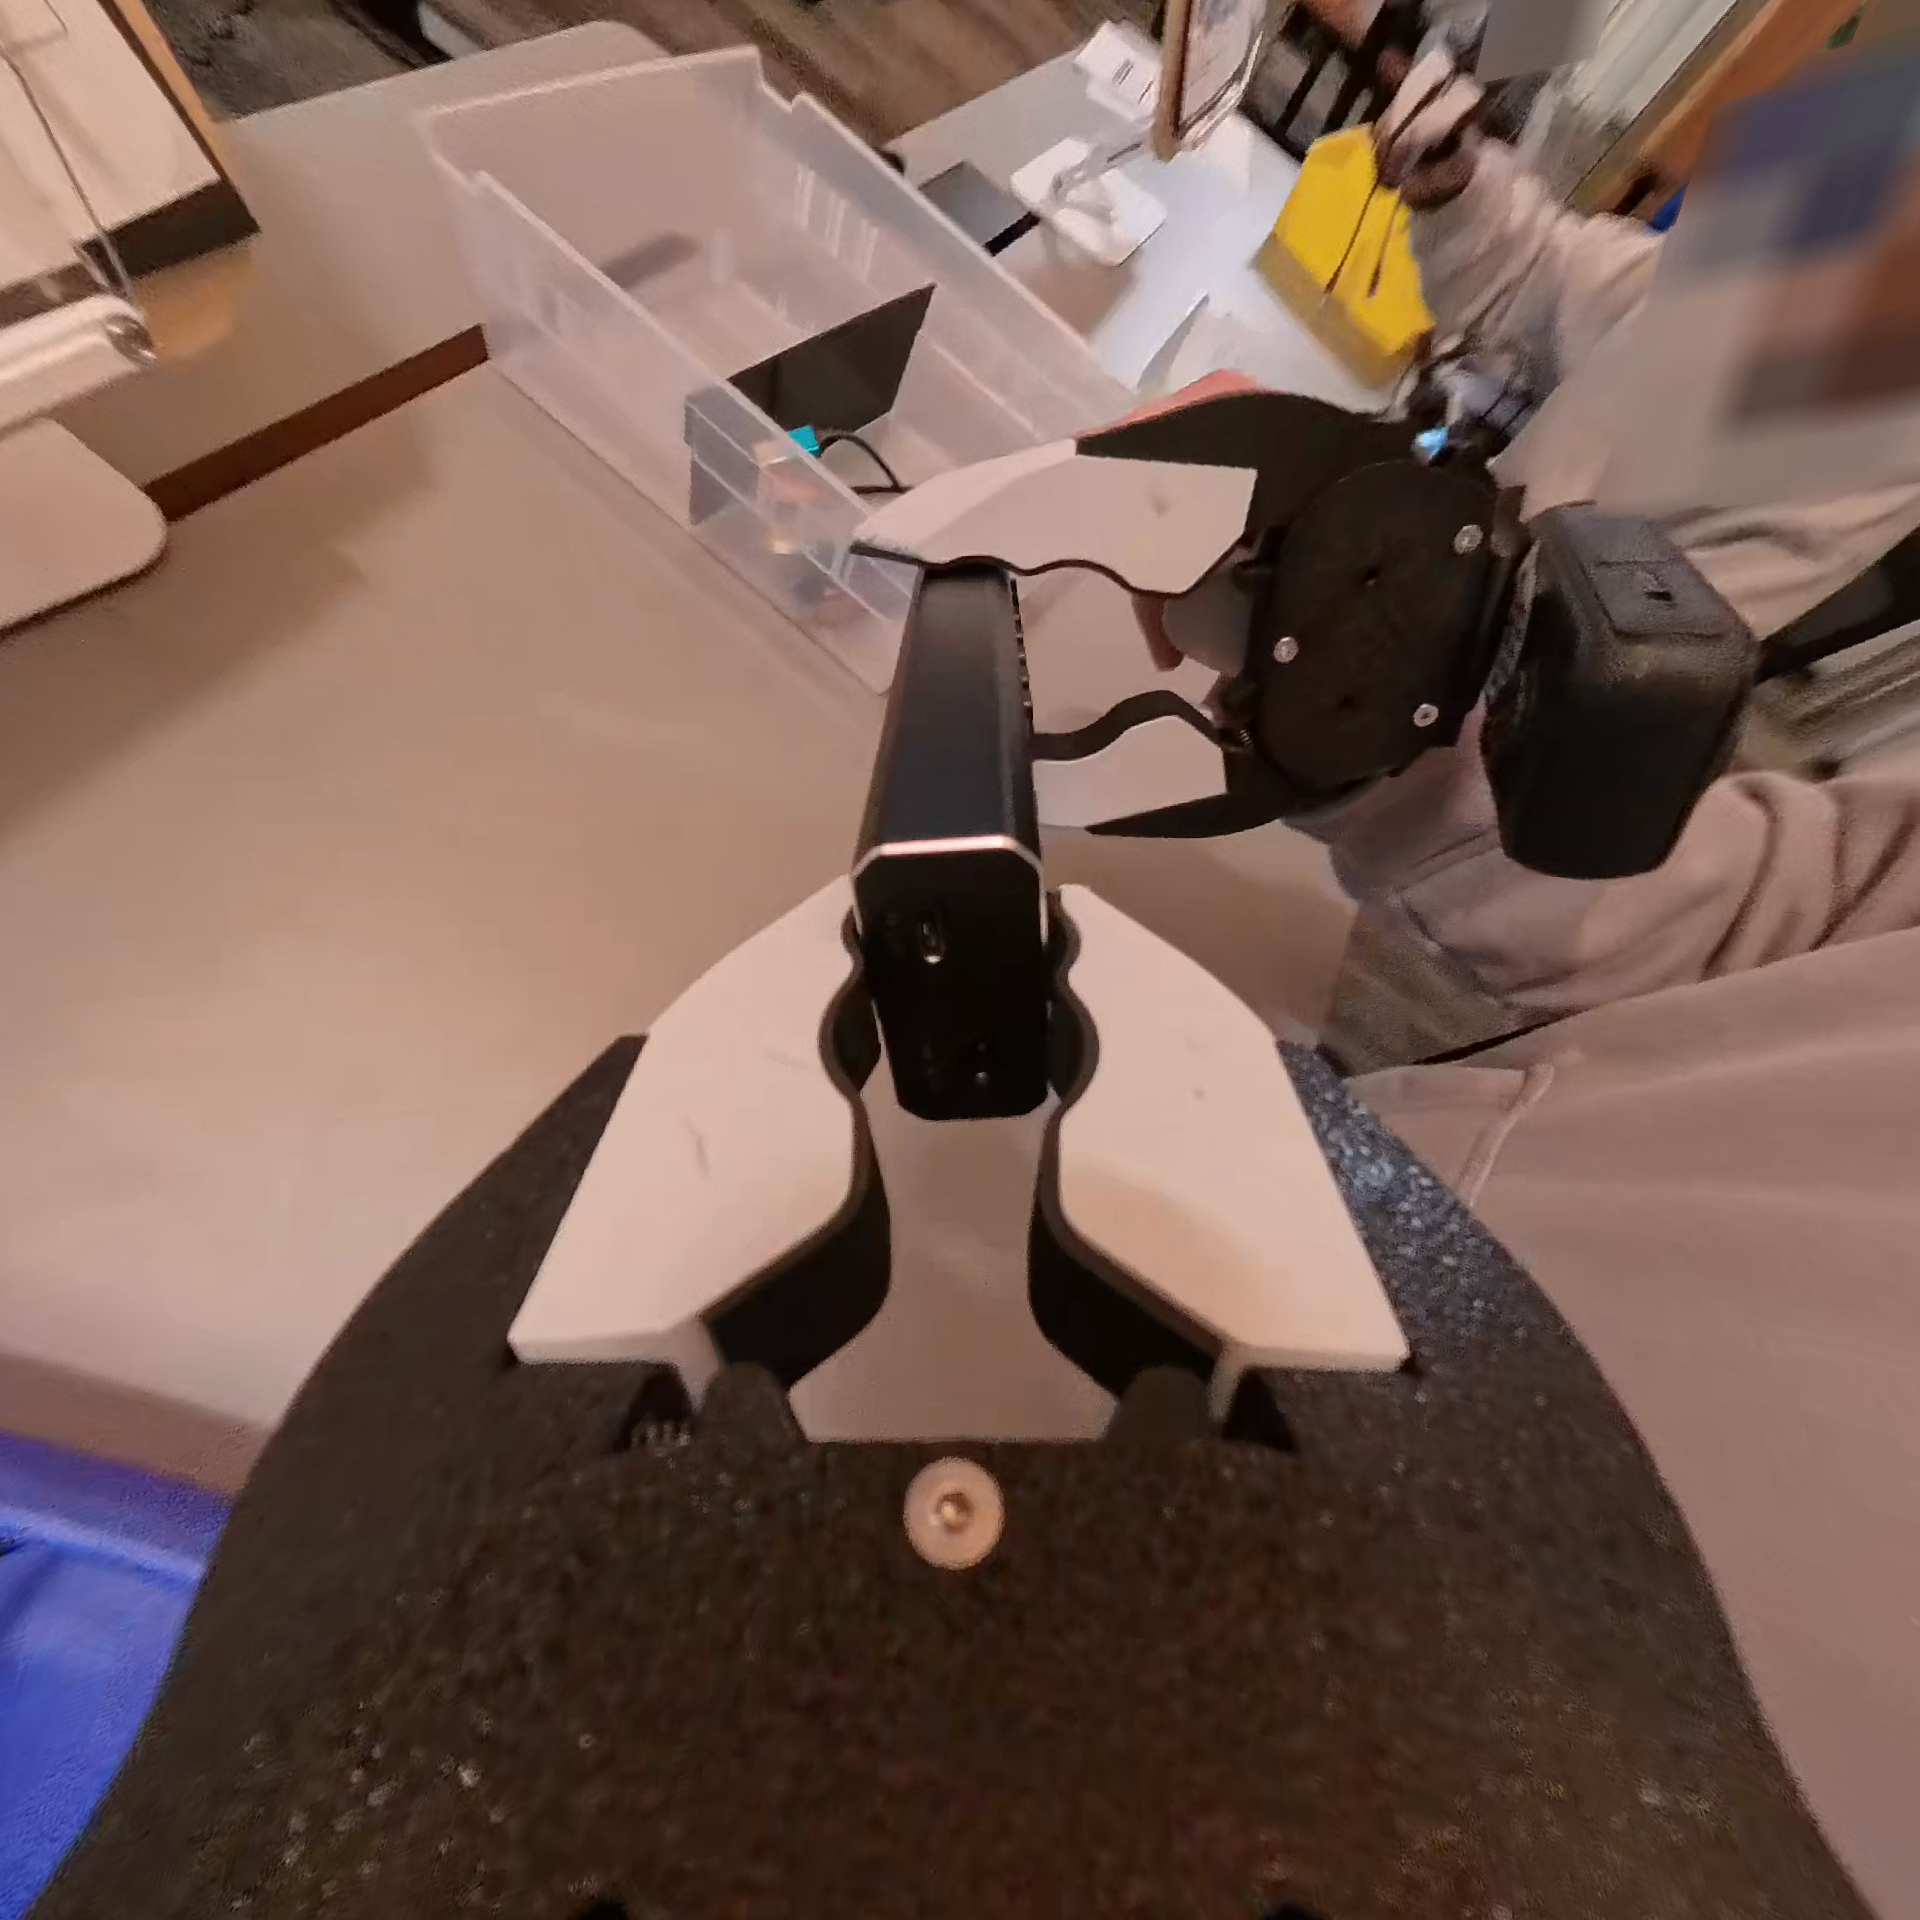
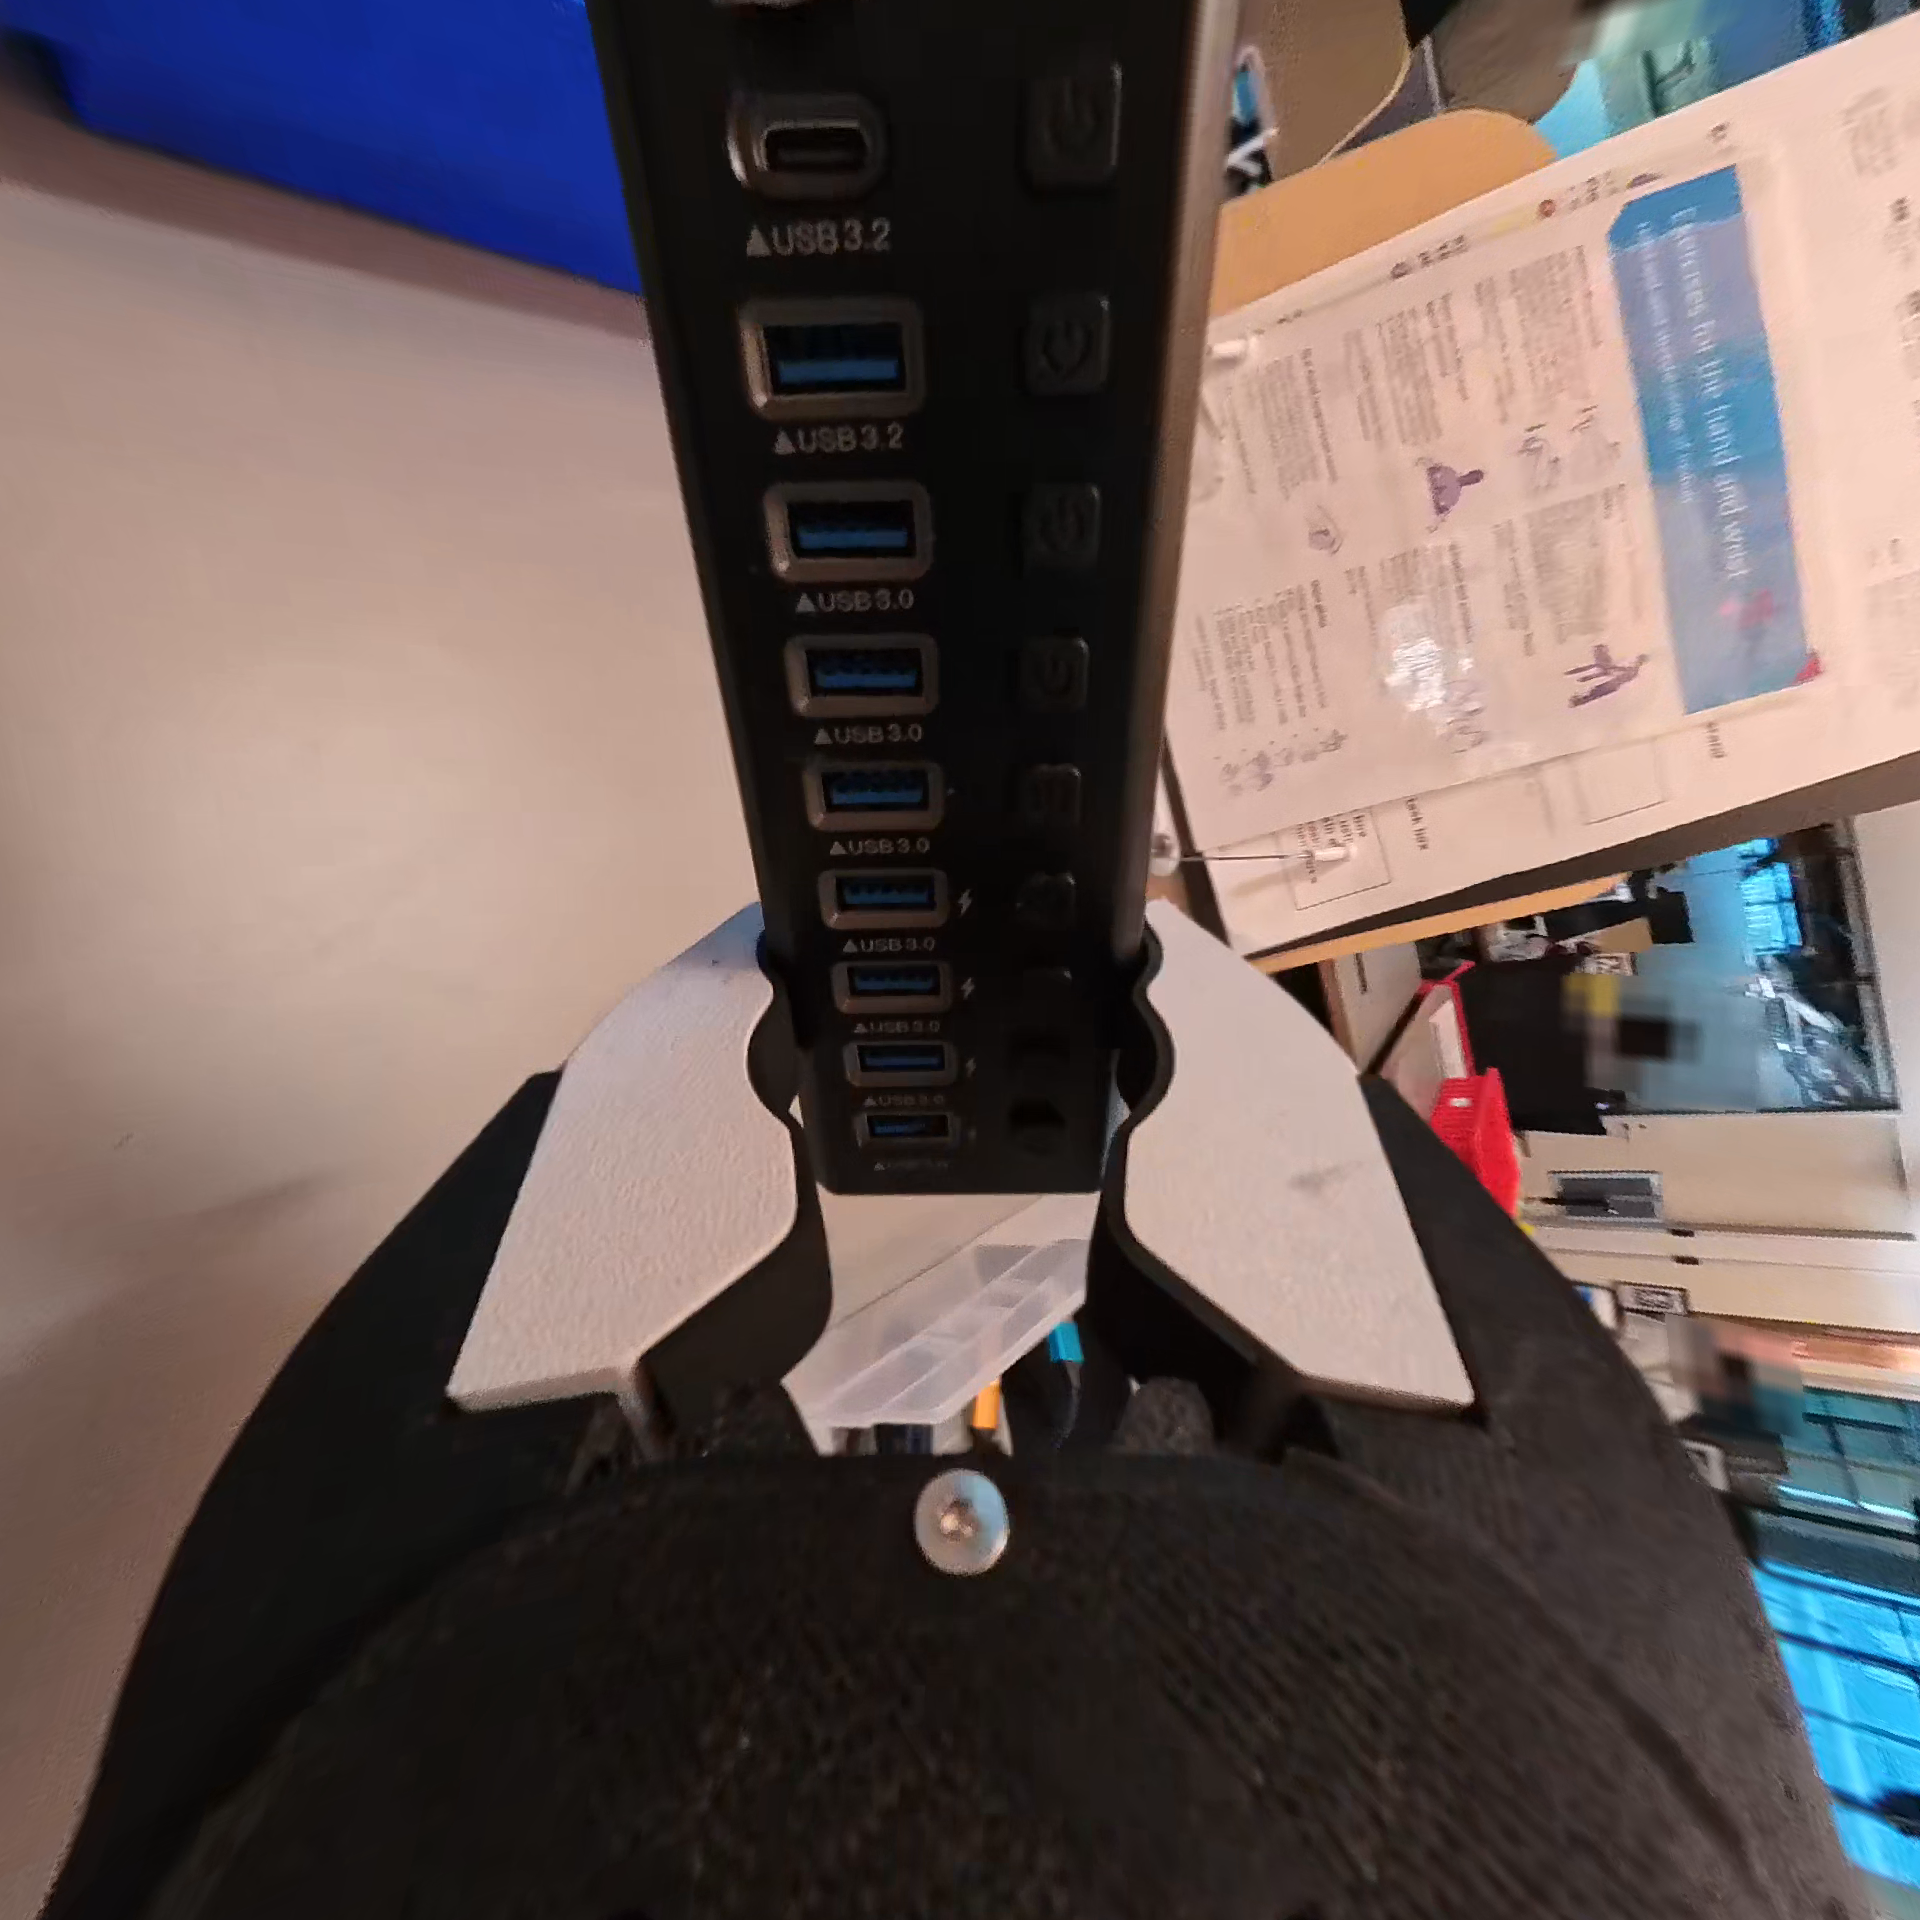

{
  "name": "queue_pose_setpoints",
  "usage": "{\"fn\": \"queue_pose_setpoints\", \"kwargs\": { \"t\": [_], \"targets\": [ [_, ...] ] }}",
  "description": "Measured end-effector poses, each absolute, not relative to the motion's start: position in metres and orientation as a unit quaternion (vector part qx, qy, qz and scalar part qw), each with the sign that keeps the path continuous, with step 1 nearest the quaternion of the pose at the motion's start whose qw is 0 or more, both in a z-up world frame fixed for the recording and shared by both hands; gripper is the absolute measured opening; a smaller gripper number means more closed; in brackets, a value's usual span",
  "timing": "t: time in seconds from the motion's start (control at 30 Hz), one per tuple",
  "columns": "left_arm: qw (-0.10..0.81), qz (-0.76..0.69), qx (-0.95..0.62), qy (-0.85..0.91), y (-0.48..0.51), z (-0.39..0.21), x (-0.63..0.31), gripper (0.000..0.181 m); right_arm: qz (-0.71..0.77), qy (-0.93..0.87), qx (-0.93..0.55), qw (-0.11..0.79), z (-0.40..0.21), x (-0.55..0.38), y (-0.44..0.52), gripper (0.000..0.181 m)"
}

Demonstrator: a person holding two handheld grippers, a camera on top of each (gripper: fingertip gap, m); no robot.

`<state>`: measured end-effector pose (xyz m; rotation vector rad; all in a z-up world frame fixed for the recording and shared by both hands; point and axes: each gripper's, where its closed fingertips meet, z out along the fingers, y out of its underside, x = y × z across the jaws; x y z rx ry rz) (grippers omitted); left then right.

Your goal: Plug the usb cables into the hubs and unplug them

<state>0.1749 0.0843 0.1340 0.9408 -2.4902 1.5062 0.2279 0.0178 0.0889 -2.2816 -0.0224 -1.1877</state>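
A long black USB hub [image 1: 951, 831] is held off the table by both grippers, one at each end. My left gripper [image 1: 951, 925] is shut on its near end, whose end face with small sockets faces the camera. My right gripper [image 1: 977, 665] is shut on the far end, coming in from the right. In the right wrist view the hub [image 2: 894, 520] runs up from my right gripper [image 2: 956, 925], with a row of blue ports that show no plugs. A teal cable plug [image 1: 805, 445] and a black cable [image 1: 868, 457] lie in a clear plastic bin [image 1: 623, 260].
The beige table [image 1: 364, 727] stretches to the left. A blue bin [image 1: 73, 1579] sits at the near left corner. A grey sleeve [image 1: 1558, 883] fills the right side. A yellow object [image 1: 1340, 260] is at the back. A printed poster board [image 2: 1558, 468] stands right of the hub.
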Motion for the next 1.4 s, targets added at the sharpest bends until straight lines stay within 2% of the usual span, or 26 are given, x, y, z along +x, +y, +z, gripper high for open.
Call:
{"fn": "queue_pose_setpoints", "kwargs": {
  "t": [0.03,0.2,0.27,0.3,0.47,0.57,0.63,0.73,0.97,1.17,1.23,1.4],
  "targets": [
    [0.052,0.509,0.304,-0.803,0.084,0.131,0.176,0.028,-0.43,-0.009,-0.856,0.289,0.085,0.226,0.018,0.06],
    [0.122,0.588,0.288,-0.746,0.082,0.13,0.175,0.027,-0.295,-0.007,-0.877,0.379,0.071,0.201,0.024,0.068],
    [0.14,0.598,0.313,-0.725,0.081,0.126,0.179,0.027,-0.273,0.002,-0.88,0.39,0.072,0.198,0.022,0.074],
    [0.146,0.598,0.331,-0.716,0.081,0.124,0.182,0.027,-0.287,0.007,-0.88,0.379,0.075,0.202,0.019,0.08],
    [0.126,0.584,0.397,-0.697,0.07,0.109,0.198,0.027,-0.333,0.016,-0.892,0.305,0.075,0.211,0.027,0.085],
    [0.146,0.596,0.418,-0.67,0.062,0.107,0.2,0.027,-0.316,0.032,-0.907,0.276,0.063,0.216,0.035,0.088],
    [0.163,0.611,0.43,-0.645,0.059,0.11,0.203,0.027,-0.3,0.038,-0.909,0.287,0.059,0.215,0.042,0.087],
    [0.167,0.615,0.446,-0.629,0.061,0.105,0.204,0.027,-0.306,0.059,-0.895,0.319,0.071,0.215,0.045,0.062],
    [0.192,0.615,0.459,-0.611,0.059,0.093,0.2,0.028,-0.248,0.06,-0.906,0.338,0.061,0.209,0.045,0.061],
    [0.118,0.621,0.418,-0.652,0.054,0.102,0.197,0.028,-0.273,0.03,-0.905,0.325,0.068,0.209,0.04,0.062],
    [0.088,0.631,0.404,-0.656,0.056,0.11,0.199,0.041,-0.296,0.021,-0.905,0.305,0.077,0.218,0.03,0.061],
    [0.002,0.647,0.363,-0.67,0.075,0.129,0.194,0.042,-0.322,0.028,-0.911,0.258,0.122,0.275,-0.042,0.061]
  ]
}}
